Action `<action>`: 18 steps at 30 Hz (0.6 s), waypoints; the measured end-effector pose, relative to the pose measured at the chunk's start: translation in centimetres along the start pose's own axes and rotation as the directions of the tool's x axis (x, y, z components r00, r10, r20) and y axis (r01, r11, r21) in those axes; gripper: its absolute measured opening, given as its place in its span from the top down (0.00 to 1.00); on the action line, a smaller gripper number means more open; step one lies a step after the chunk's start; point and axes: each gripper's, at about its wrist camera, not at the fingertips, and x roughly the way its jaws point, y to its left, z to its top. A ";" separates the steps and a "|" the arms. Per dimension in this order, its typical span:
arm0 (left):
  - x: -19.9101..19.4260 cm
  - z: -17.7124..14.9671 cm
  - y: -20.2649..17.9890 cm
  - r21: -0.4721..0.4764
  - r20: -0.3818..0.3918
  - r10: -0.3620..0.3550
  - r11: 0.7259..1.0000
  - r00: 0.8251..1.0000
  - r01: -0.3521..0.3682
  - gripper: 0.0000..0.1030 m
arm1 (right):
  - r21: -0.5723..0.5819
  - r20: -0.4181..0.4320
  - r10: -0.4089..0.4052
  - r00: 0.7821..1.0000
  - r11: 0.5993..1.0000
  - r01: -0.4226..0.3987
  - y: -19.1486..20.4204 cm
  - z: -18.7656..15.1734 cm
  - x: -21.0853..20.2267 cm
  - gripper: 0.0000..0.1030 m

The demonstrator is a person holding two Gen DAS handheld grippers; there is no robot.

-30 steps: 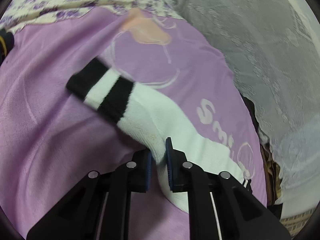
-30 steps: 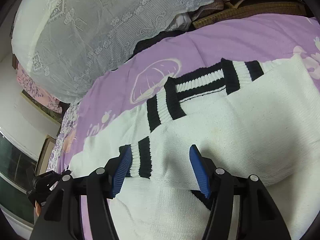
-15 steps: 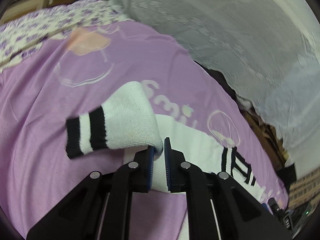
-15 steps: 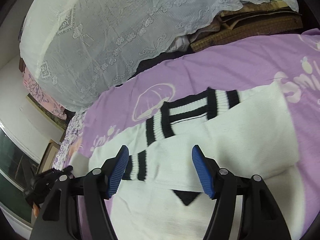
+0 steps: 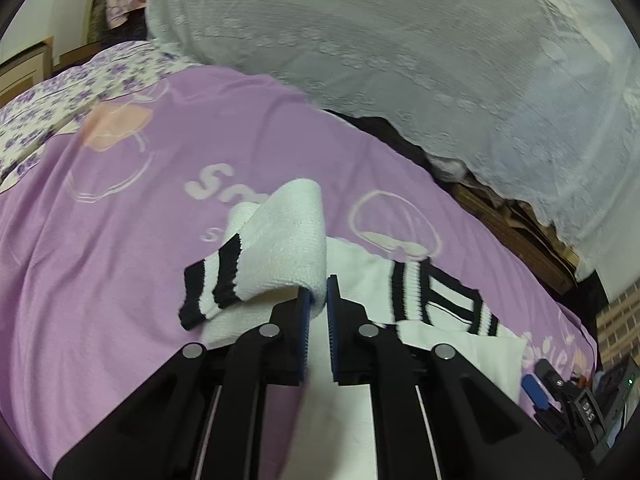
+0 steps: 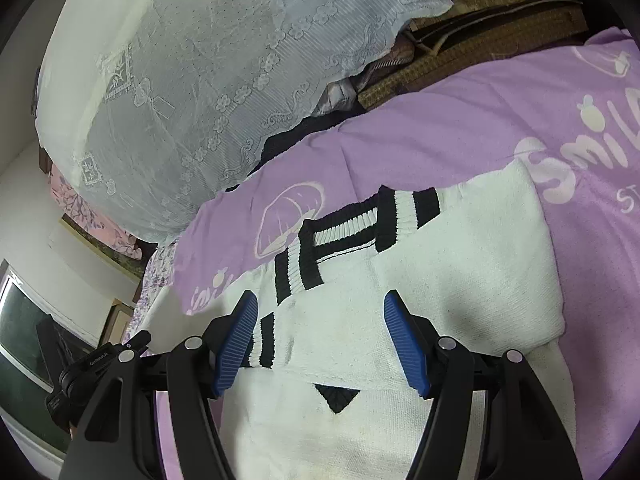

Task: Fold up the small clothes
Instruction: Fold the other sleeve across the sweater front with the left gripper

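A small white knitted sweater (image 6: 460, 280) with black-striped collar (image 6: 360, 224) and cuffs lies on a purple bedspread (image 6: 460, 132). One sleeve lies folded across its chest, cuff (image 6: 266, 340) toward the left. In the left wrist view my left gripper (image 5: 317, 300) is shut on the other sleeve (image 5: 288, 240), holding it lifted and doubled over the sweater's body, its striped cuff (image 5: 212, 280) hanging to the left. My right gripper (image 6: 320, 340) stands open above the folded sleeve with nothing pinched between its blue pads (image 6: 404, 344).
A big white lace-covered bundle (image 5: 400, 60) rises behind the bedspread. Brown woven mats (image 6: 480, 28) sit under its edge. A floral sheet (image 5: 60, 92) lies at the far left. The other gripper's body (image 5: 568, 396) shows at the right edge of the left wrist view.
My left gripper has carried the sleeve up and across toward the sweater's body, so the collar is now in its view. The right gripper has drawn back from the folded sleeve, still open.
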 end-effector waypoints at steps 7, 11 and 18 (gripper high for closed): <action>0.3 -1.0 -4.3 0.058 -0.019 -0.055 0.997 0.998 0.056 0.93 | 0.014 -0.006 0.018 1.000 1.000 -0.018 -0.2 0.2 0.0 0.36; 0.4 -1.7 -6.5 0.093 -0.028 -0.105 0.990 0.994 0.107 0.94 | 0.026 -0.007 0.026 1.000 0.999 -0.026 -0.5 0.5 -0.1 0.36; 1.1 -4.2 -7.9 0.147 -0.077 -0.130 0.979 0.989 0.140 0.94 | 0.035 -0.071 0.051 0.996 0.998 -0.048 -0.6 0.0 1.3 0.35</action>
